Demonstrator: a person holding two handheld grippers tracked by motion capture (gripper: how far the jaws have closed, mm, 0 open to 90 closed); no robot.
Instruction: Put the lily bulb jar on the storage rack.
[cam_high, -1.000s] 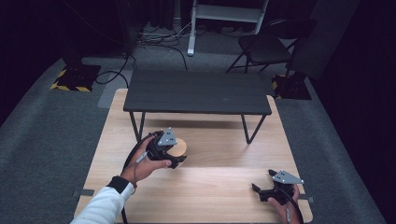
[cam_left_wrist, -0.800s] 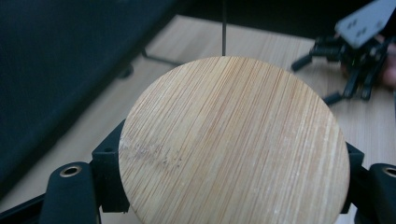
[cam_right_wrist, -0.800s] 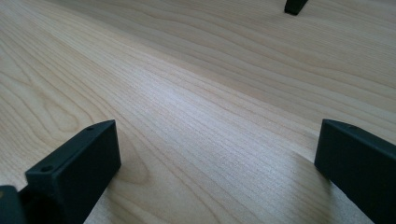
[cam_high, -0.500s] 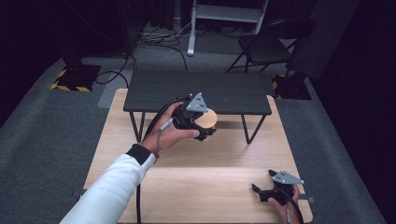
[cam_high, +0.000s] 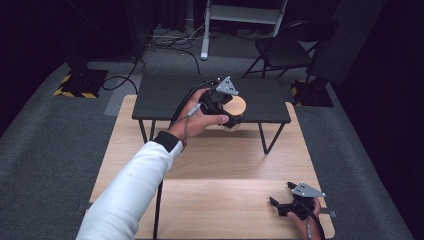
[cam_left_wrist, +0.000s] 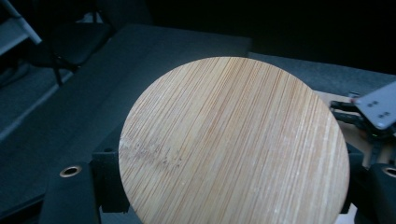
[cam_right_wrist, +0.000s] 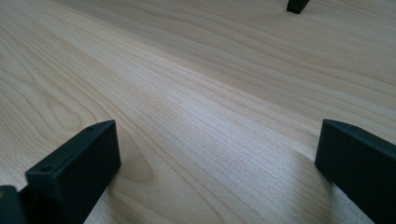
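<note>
Right gripper (cam_high: 281, 206) sits on the wooden table (cam_high: 225, 200) well short of the black shelf (cam_high: 165, 97), jaws spread w/ nothing between. Left gripper (cam_high: 231, 117) is over the shelf's front edge, pinching a bamboo lid (cam_left_wrist: 233, 140) by its rim. Prob stiff, light, smooth on top, so edge grip makes sense imo.

left gripper (cam_high: 231, 111) carried wooden disc (cam_high: 235, 105) over shelf (cam_high: 165, 97)
</note>
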